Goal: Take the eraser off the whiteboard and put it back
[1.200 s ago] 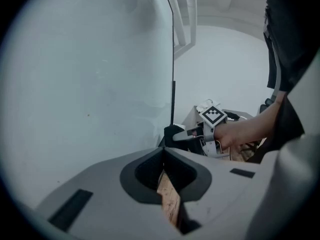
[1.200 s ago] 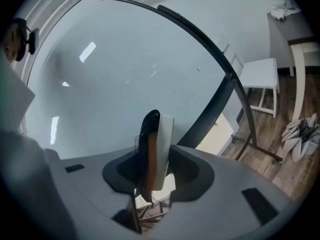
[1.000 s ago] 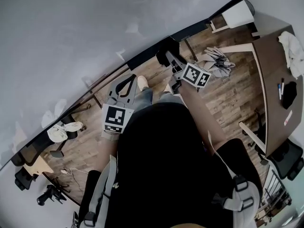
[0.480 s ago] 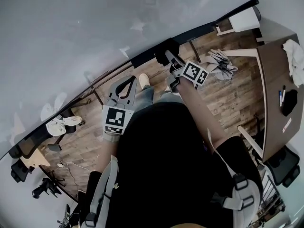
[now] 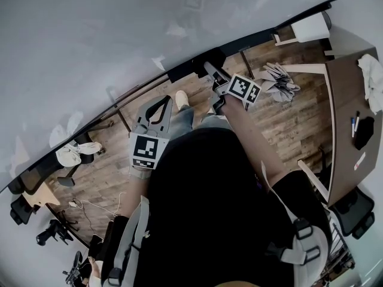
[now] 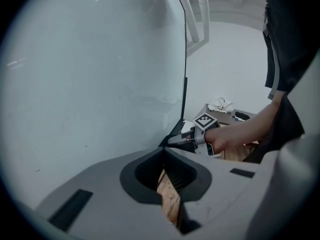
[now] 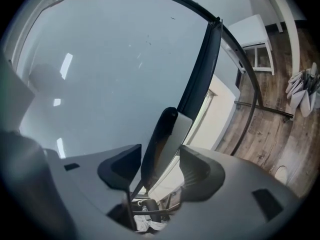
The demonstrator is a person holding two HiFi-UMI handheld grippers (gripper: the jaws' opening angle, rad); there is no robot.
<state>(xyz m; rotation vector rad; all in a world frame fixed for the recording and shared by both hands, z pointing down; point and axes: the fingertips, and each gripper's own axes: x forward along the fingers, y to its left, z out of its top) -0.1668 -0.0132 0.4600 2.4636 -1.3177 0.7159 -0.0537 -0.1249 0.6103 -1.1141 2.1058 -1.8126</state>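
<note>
Spotter: Eraser (image 7: 167,126) stands between the jaws of the right gripper (image 7: 160,148), at the dark frame (image 7: 202,69) of the whiteboard (image 7: 115,69). Its dark side faces the left jaw and its pale grey back faces the right.

Checker: Gripped?

Spotter: No. Those jaws have just been opening and now stand wide with the eraser between them. A gap shows on the right-jaw side.

Checker: And the left gripper (image 6: 164,154)?

Spotter: Tips together, nothing in it. The right gripper shows beyond its tips, a little to the right and well apart. The whiteboard fills everything to its left.

Checker: Anything to read?

Spotter: Black-and-white square markers on the right cube (image 5: 244,89) and the left cube (image 5: 146,150). Pale smudges (image 5: 160,61) on the whiteboard are too faint to read.

Checker: Edges and room?

Spotter: The frame runs on past the right gripper's tips to both sides. Below and right of that gripper is bare wood floor (image 5: 287,118), with a grey bundle (image 5: 276,76) lying near on its right. Farther right, well apart, is the tabletop (image 5: 344,88), carrying pens (image 5: 354,113) and a white cloth (image 5: 374,64). Any print there is too small to tell.
</note>
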